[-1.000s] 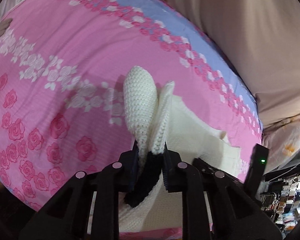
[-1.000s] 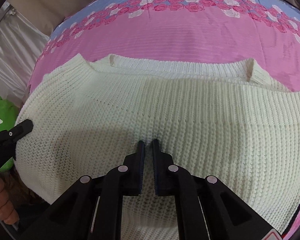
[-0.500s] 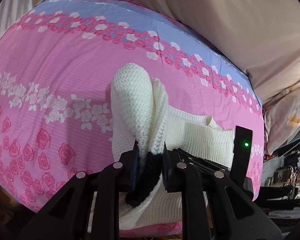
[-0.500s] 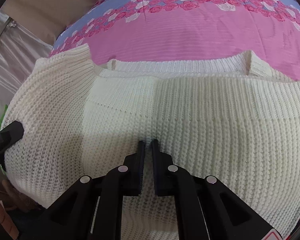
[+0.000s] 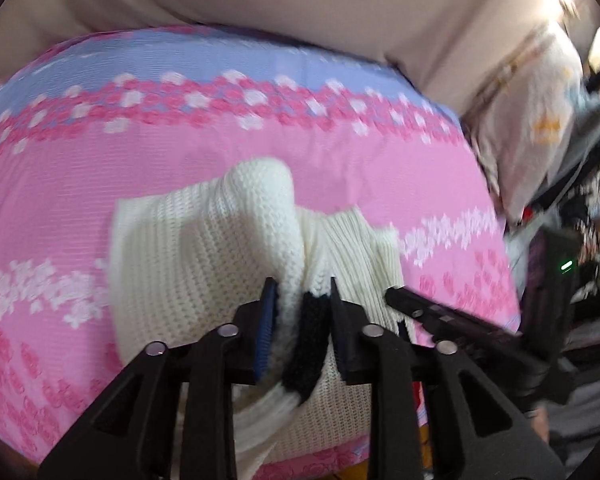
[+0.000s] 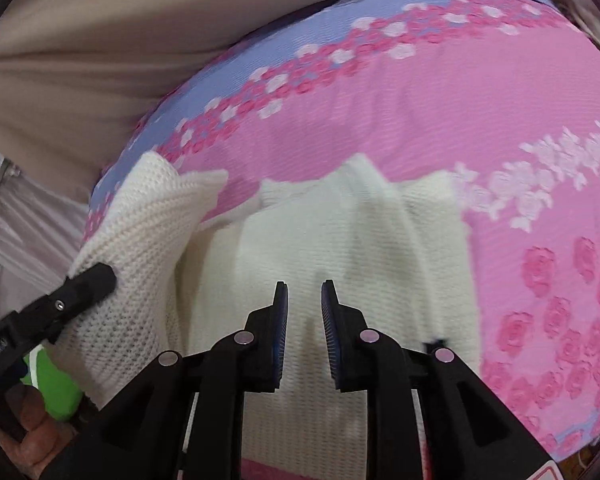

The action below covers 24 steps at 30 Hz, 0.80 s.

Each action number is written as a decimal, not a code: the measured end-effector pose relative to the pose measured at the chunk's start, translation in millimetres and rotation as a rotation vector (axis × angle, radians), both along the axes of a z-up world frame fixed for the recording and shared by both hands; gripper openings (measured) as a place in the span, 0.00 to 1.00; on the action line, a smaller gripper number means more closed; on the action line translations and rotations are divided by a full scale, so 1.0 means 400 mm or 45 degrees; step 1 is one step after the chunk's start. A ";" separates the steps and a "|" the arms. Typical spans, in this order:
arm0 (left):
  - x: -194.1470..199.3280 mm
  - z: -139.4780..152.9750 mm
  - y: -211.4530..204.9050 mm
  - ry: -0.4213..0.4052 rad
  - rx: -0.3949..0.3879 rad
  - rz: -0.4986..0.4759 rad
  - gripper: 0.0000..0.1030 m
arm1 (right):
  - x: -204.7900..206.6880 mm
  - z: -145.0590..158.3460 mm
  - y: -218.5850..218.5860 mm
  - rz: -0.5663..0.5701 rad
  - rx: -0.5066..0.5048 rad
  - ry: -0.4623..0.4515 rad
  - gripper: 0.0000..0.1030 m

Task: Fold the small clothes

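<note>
I am gripping a bunched edge of the cream knit sweater (image 5: 204, 256) in my left gripper (image 5: 302, 292) and lifting it above the pink floral bedspread (image 5: 100, 168), while my right gripper (image 6: 303, 286) is hovering, narrowly parted and empty, over the sweater's flat middle. By my reckoning one side is partly folded inward; the other folds remain. Blur is hiding the sweater's near hem.
</note>
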<state>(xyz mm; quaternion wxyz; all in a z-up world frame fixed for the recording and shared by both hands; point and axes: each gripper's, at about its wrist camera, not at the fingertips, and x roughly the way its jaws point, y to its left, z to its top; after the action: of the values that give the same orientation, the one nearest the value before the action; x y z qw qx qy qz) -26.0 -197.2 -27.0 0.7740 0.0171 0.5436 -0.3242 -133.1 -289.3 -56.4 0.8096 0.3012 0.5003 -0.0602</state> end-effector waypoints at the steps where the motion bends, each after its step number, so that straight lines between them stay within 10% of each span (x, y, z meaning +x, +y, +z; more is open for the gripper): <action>1: -0.009 -0.020 -0.019 0.023 -0.019 -0.037 0.25 | -0.024 -0.003 -0.028 -0.034 -0.008 0.008 0.20; 3: -0.017 -0.022 -0.006 0.012 -0.057 -0.020 0.33 | -0.065 -0.010 -0.065 -0.075 -0.020 0.023 0.23; 5: -0.021 0.008 0.047 -0.049 -0.096 0.035 0.63 | -0.093 -0.017 -0.079 -0.100 -0.031 0.049 0.31; 12: -0.021 0.004 0.304 -0.094 -0.016 0.223 0.72 | -0.060 -0.001 0.016 0.025 0.067 0.007 0.74; 22: -0.143 -0.083 0.435 0.101 -0.082 0.185 0.74 | 0.120 -0.134 0.187 0.302 0.258 0.232 0.75; 24: -0.171 -0.111 0.410 0.170 -0.114 0.107 0.77 | 0.140 -0.131 0.206 0.353 0.198 0.246 0.52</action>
<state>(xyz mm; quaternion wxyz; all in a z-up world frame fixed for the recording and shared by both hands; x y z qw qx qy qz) -94.3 -33.3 -71.2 0.7491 -0.0621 0.5791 -0.3157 -77.2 -207.0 -108.6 0.7325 0.2839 0.6156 0.0622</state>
